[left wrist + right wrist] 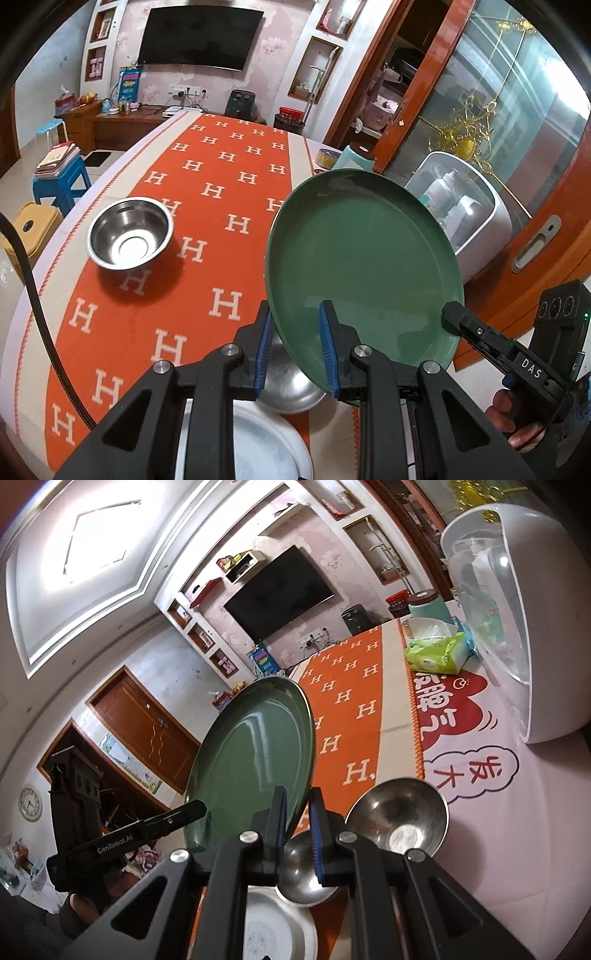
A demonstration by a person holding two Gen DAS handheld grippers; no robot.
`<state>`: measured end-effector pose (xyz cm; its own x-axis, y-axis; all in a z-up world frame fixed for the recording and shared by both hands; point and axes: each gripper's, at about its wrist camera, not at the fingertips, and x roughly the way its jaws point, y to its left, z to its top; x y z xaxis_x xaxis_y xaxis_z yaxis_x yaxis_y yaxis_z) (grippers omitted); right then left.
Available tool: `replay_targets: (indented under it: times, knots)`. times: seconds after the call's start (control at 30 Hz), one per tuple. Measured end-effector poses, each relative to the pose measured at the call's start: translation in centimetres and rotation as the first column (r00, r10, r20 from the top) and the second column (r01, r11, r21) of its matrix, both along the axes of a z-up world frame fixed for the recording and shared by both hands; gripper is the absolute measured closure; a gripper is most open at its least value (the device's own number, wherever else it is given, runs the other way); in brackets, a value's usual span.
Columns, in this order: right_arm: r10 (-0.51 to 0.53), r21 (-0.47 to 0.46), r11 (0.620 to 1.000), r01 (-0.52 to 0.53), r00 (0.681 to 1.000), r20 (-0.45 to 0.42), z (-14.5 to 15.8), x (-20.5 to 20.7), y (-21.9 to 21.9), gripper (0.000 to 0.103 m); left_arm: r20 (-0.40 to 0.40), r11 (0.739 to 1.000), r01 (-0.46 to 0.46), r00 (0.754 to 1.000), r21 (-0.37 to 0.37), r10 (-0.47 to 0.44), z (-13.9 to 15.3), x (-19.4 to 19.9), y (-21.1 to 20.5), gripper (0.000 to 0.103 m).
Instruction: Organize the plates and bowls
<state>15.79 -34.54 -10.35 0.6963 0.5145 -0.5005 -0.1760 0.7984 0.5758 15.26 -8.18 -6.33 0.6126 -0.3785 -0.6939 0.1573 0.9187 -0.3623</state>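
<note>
A green plate (362, 251) hangs tilted above the table, carried by both grippers. My left gripper (295, 350) is shut on its near rim, blue pads on either side. The right gripper (452, 314) pinches the rim at the right. In the right wrist view the green plate (255, 753) stands almost on edge, my right gripper (299, 827) is shut on its lower rim, and the left gripper (199, 806) bites the rim from the left. One steel bowl (131, 232) sits on the orange cloth at the left. Another steel bowl (288, 387) and a pale plate (266, 443) lie below the fingers.
The table wears an orange cloth (221, 177) with white H marks. A white domed appliance (517, 627), a green tissue pack (436, 650) and a teal canister (428, 609) stand along the right side. Two steel bowls (399, 819) (303, 871) sit near the front edge.
</note>
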Motion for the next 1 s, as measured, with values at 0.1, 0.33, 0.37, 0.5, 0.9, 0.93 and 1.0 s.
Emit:
replay_targets:
  times: [0.1, 0.33, 0.37, 0.5, 0.9, 0.93, 1.0]
  knots:
    - [0.018, -0.019, 1.0, -0.018, 1.0, 0.0, 0.3, -1.0, 1.0, 0.091, 0.005, 1.0, -0.014, 1.0, 0.0, 0.014, 0.2, -1.7, 1.1, 0.081]
    - [0.064, -0.082, 0.994, -0.066, 0.998, -0.021, 0.3, -3.3, 3.7, 0.09, 0.004, 0.999, -0.038, 0.999, -0.002, 0.038, 0.2, -4.9, 3.2, 0.081]
    - [0.07, -0.09, 0.993, -0.072, 0.997, -0.026, 0.1, -3.6, 4.0, 0.09, 0.003, 0.999, -0.04, 0.999, -0.002, 0.04, 0.2, -5.3, 3.5, 0.081]
    - [0.09, -0.107, 0.99, -0.096, 0.994, -0.055, -0.6, -4.8, 5.4, 0.089, -0.004, 0.999, -0.046, 0.999, 0.005, 0.046, -0.2, -6.9, 4.6, 0.081]
    - [0.103, -0.14, 0.982, -0.127, 0.981, -0.167, -3.0, -7.4, 8.4, 0.089, -0.102, 0.999, -0.037, 0.994, 0.006, 0.037, -2.9, -9.0, 7.0, 0.081]
    - [0.103, -0.145, 0.981, -0.129, 0.979, -0.176, -3.3, -7.5, 8.6, 0.089, -0.113, 0.999, -0.036, 0.993, 0.008, 0.036, -3.2, -9.1, 7.1, 0.081]
    - [0.104, -0.154, 0.979, -0.136, 0.974, -0.201, -3.9, -7.7, 9.2, 0.089, -0.134, 0.999, -0.036, 0.99, 0.015, 0.037, -4.0, -9.2, 7.4, 0.081]
